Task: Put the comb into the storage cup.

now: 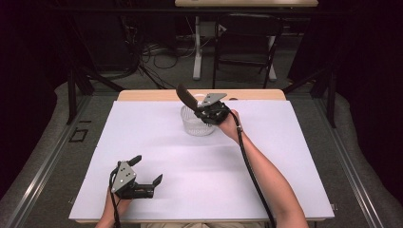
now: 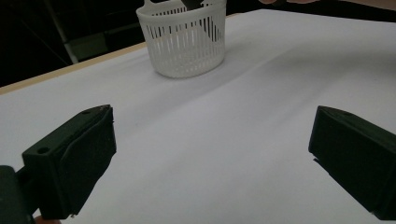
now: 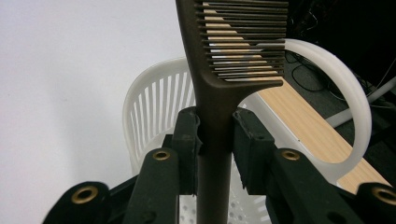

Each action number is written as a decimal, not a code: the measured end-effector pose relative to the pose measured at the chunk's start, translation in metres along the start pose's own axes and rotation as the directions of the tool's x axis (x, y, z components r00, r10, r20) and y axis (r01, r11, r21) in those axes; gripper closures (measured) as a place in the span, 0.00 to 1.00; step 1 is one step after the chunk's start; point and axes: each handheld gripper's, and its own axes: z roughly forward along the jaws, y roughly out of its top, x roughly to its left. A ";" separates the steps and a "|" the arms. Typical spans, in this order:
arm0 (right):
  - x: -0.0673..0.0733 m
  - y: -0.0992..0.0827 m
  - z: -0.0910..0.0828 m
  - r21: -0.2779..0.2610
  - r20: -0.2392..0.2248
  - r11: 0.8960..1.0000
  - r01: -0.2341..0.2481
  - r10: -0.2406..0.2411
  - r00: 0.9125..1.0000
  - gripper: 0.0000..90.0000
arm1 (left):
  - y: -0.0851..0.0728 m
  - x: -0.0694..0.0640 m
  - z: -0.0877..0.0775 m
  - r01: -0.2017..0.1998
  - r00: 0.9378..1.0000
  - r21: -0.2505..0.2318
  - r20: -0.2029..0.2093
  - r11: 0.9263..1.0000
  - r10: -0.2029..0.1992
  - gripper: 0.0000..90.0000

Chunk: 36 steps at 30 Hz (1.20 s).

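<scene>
Near the far edge of the table (image 1: 142, 156), in the high view, the right hand-held gripper (image 1: 205, 112) hangs over a white basket (image 1: 194, 126) with a dark comb (image 1: 186, 98) clamped between its jaws; the comb rises up and away to the left, toward the far left corner, its long axis tilted rather than upright. Close to the near edge, toward the left corner, the left hand-held gripper (image 1: 146, 170) rests with its jaws spread wide and nothing between them.

From the left hand-held gripper view, the two black jaws stand well apart over bare table; the basket (image 2: 184, 39) sits far off by the far edge, slatted and upright.

Seen from the right hand-held gripper view, the jaws press on the comb's (image 3: 219, 84) handle just below the teeth, which point to the right; the lower end of the handle reaches down into the basket (image 3: 154, 107), whose loop handle curves past on the right.

By my judgement the step in hand is putting the comb in the basket; the next move calls for lowering it a little and opening the jaws, so the handle drops inside the rim.
</scene>
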 end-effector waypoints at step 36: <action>-0.002 -0.005 0.007 0.058 -0.006 0.998 -0.014 0.014 1.000 0.79 | 0.000 0.000 0.001 -0.002 1.000 0.002 0.001 1.000 0.002 0.01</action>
